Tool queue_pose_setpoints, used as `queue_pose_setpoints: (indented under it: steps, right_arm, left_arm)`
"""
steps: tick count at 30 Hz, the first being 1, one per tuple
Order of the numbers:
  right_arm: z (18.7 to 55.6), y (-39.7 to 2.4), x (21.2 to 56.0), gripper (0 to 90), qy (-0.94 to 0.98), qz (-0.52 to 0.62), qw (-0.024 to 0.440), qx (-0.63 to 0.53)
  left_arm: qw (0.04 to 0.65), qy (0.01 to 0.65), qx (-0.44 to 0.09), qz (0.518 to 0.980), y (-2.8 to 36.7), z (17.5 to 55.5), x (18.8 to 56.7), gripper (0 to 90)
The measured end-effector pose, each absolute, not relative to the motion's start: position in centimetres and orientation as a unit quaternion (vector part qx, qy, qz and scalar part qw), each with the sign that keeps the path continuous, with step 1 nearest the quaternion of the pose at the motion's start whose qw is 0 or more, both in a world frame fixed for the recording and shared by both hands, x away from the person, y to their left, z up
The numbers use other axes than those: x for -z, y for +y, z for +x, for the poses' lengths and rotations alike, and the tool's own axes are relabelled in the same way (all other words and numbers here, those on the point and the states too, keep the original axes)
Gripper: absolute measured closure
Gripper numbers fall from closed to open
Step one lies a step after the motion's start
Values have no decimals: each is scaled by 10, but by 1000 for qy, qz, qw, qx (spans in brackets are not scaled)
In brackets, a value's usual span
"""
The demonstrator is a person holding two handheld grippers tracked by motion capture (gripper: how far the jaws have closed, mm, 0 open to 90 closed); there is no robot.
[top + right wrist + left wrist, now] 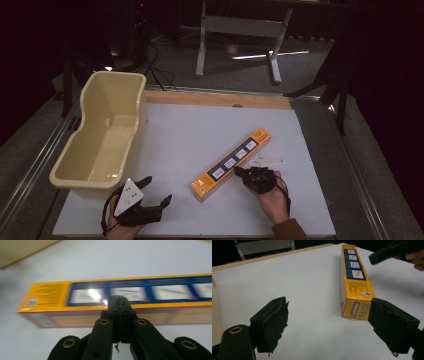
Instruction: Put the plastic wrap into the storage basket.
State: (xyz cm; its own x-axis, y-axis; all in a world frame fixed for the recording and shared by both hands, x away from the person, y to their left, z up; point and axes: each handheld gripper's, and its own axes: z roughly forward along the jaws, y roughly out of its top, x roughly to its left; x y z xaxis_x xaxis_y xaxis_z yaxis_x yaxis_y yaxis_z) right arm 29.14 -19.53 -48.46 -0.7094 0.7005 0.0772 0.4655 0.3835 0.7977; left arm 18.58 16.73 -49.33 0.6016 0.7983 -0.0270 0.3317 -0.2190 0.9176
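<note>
The high view shows at the far left a cream plastic tub (102,135) that stands on the white table top (185,135), with its near corner at the table's front left. It looks empty inside.

Just in front of the tub, at the bottom edge, the left gripper (156,192) is held in the person's left hand (120,230). Its two jaws stand wide apart and nothing is between them. In the left gripper view the same jaws frame bare table, and the near end of the box lies just beyond the right jaw.

In the middle of the table lies a long yellow and blue box (231,164) of plastic food wrap. It lies flat and diagonal, with the near end toward the front and the far end toward the back right.

To the right of it, the right gripper (239,171) is held in the right hand (274,200). In the right gripper view its jaws are pressed together with no gap, and their tips are at the long side of the box (112,296). I cannot tell if they touch it.

Just behind this gripper a small white flat piece (267,161) lies on the table.
</note>
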Motion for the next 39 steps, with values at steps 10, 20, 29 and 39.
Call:
queue_pose_setpoints:
  steps: [10,20,29,39]
  right_arm:
    - [256,-136,491,897,849,284,93,-435]
    - [246,-84,498,896,869,230,82,-431]
    - [254,-68,504,896,873,234,108,-415]
    - [284,-63,496,894,868,267,105,-405]
  left_arm:
    - [497,379,-238,743,167,185,493,160]
    - [500,379,-238,742,168,185,492,160]
    - [501,380,-239,740,169,184,492,160]
    - [500,377,-239,742,167,184,492,160]
